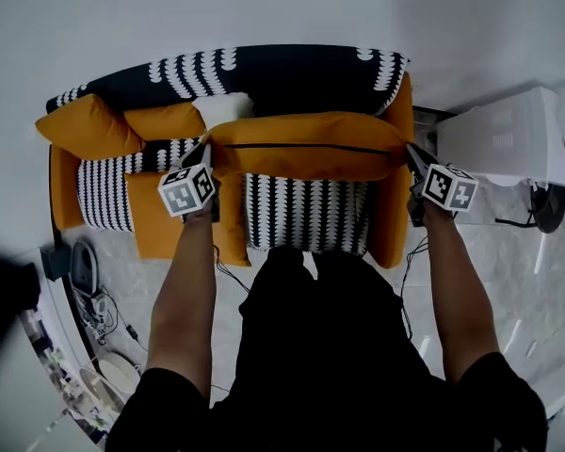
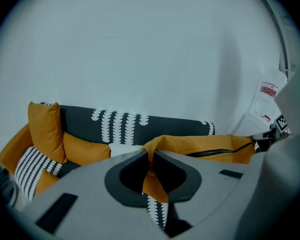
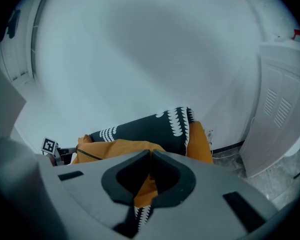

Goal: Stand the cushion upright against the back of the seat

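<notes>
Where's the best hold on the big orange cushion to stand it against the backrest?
Probably the two end corners, one gripper from each side, as the left gripper and right gripper pinch it: the cushion is long and soft, so end grips keep it level.

From overhead, the head view looks steeply down on the black-and-orange fabric sofa (image 1: 282, 73), while close views along the left tongs (image 2: 151, 153) and right tongs (image 3: 152, 153) face its far back, sharing the orange zipped cushion (image 1: 306, 149).

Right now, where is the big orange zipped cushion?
In the head view the cushion hangs mid-frame over the striped seat, in front of the sofa back, its corners pinched by the left gripper and the right gripper.
</notes>
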A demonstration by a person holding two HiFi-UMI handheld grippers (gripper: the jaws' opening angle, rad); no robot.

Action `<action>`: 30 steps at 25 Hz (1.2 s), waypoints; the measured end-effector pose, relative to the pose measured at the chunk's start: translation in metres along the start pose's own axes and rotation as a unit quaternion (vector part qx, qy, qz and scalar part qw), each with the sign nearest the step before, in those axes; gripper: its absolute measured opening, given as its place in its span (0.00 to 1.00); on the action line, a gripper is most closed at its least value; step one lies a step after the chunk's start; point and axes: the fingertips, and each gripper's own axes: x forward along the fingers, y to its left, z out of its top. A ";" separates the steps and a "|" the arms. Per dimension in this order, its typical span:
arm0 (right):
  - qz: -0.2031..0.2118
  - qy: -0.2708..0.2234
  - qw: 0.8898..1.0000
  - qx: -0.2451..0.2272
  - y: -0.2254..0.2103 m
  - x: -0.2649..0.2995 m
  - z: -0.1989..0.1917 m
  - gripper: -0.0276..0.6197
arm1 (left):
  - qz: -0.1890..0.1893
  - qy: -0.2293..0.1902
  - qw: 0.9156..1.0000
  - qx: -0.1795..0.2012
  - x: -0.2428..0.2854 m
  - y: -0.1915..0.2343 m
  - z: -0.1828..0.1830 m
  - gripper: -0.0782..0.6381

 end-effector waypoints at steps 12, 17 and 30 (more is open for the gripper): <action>-0.017 -0.085 0.987 0.133 0.001 0.013 0.058 0.11 | -0.065 -0.011 0.997 -0.028 0.038 0.009 0.042 0.17; -0.016 -0.121 0.981 0.152 -0.001 0.020 0.089 0.10 | -0.088 -0.023 0.996 -0.025 0.056 0.008 0.072 0.17; -0.070 -0.101 0.986 0.116 -0.033 0.102 0.126 0.10 | -0.085 0.017 0.995 -0.038 0.137 0.031 0.081 0.17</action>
